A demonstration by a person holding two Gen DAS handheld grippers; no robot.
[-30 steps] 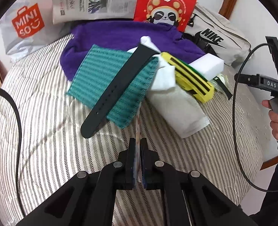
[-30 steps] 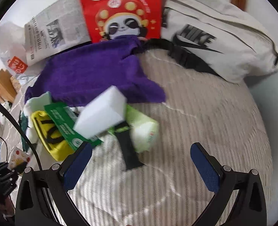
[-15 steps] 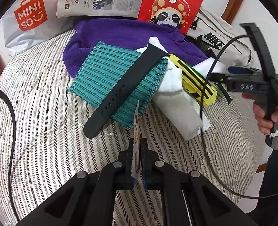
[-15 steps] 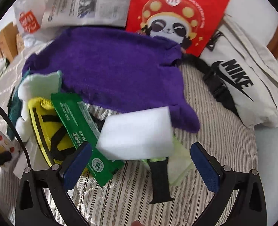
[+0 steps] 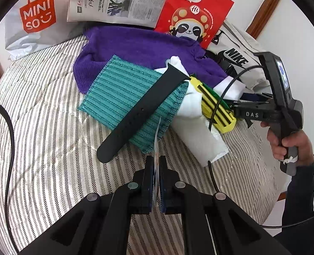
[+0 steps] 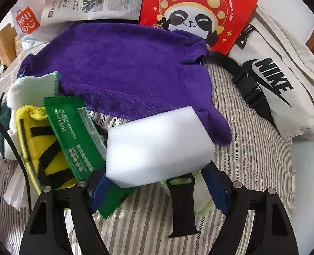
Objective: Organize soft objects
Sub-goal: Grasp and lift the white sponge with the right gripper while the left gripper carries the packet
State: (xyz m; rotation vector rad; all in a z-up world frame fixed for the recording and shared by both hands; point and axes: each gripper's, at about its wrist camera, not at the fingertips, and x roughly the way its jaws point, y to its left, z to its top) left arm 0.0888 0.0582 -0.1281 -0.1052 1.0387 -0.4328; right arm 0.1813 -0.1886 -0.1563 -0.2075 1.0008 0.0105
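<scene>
My left gripper (image 5: 156, 165) is shut on a thin printed card (image 5: 156, 148), held edge-on above the striped bed. Ahead lie a teal cloth (image 5: 133, 99) with a black watch strap (image 5: 144, 110) across it, a purple towel (image 5: 135, 51), a white sock (image 5: 195, 114) and a yellow cloth (image 5: 217, 109). My right gripper (image 6: 157, 182) has closed onto the white sponge block (image 6: 159, 146), blue pads on its two sides. Beside the sponge are a green packet (image 6: 76, 136), the yellow cloth (image 6: 38, 140) and another black strap (image 6: 182, 208). The purple towel (image 6: 123, 70) lies behind.
At the back stand a Miniso bag (image 5: 36, 19), a newspaper (image 5: 116, 0), a red panda bag (image 5: 195, 14) and a white Nike pouch (image 6: 284, 85). A black cable (image 5: 6, 127) runs at the left. The bed edge falls away at the right.
My right gripper moved in on the white sponge and its fingers closed from wide open onto the sponge's sides. My left gripper kept hold of the card and shifted slightly.
</scene>
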